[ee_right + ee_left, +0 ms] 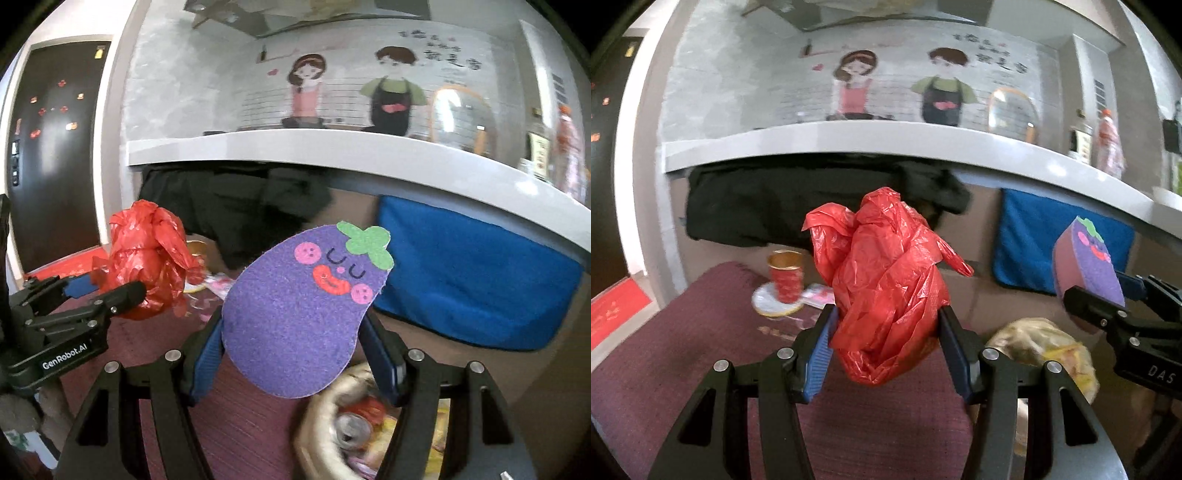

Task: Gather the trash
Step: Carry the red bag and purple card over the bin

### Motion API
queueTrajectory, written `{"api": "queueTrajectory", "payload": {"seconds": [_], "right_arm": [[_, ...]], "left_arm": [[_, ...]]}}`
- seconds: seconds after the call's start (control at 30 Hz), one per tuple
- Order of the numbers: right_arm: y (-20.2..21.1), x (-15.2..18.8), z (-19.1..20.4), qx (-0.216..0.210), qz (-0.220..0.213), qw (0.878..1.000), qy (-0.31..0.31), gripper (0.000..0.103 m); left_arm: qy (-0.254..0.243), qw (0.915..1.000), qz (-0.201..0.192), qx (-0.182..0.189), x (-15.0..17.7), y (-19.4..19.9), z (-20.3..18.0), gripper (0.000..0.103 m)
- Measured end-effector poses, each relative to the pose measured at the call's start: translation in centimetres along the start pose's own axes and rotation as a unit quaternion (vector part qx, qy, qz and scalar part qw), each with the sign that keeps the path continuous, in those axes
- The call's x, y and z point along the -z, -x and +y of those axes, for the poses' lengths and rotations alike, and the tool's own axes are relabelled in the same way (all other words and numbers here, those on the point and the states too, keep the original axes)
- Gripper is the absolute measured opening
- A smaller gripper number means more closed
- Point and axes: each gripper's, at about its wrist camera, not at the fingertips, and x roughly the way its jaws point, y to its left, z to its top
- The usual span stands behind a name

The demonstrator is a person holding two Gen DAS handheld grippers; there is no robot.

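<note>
A crumpled red plastic bag (886,280) sits between the blue pads of my left gripper (886,328), which is shut on it and holds it above a maroon mat (683,354). The same red plastic bag (147,258) and the left gripper (110,291) appear at the left of the right wrist view. My right gripper (295,347) is shut on a purple eggplant-shaped sponge (295,314) with a smiling face. That sponge (1086,262) shows at the right of the left wrist view. A translucent trash bag (347,417) holding a can and wrappers lies below the right gripper.
A red paper cup (785,277) stands on a small white plate (768,302) with wrappers beside it on the mat. A white counter (886,144) runs across, with dark cloth (775,206) and a blue towel (1052,236) beneath it. The trash bag (1045,347) lies on the floor at right.
</note>
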Motion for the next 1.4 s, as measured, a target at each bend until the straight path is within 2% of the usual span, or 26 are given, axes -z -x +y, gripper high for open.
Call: {"api": "queueTrajectory", "payload": {"seconds": [0.27,0.47,0.83,1.17,1.4], "right_arm": [[0.5,2.5,-4.8,0.028,0.014,0.999,-0.03,0.066],[0.0,4.2,-7.0,0.037,0.027,0.998,-0.046,0.066],[-0.7,7.0,-10.0,0.051,0.048,0.995,-0.072,0.066],[-2.4,8.9,-12.0,0.054,0.067,0.992,-0.093,0.066],[-4.3,10.9,-14.6,0.038,0.084,0.985,-0.149,0.066]], "left_arm": [[-0.017,0.9976,0.047,0.048,2.0,-2.0,-5.2,0.055],[-0.023,0.9951,0.065,0.071,2.5,-3.6,-7.6,0.055],[-0.027,0.9904,0.082,0.108,4.0,-6.1,-10.9,0.055],[-0.042,0.9878,0.091,0.119,4.7,-8.6,-13.0,0.055],[-0.047,0.9821,0.118,0.139,5.6,-11.0,-14.1,0.055]]}}
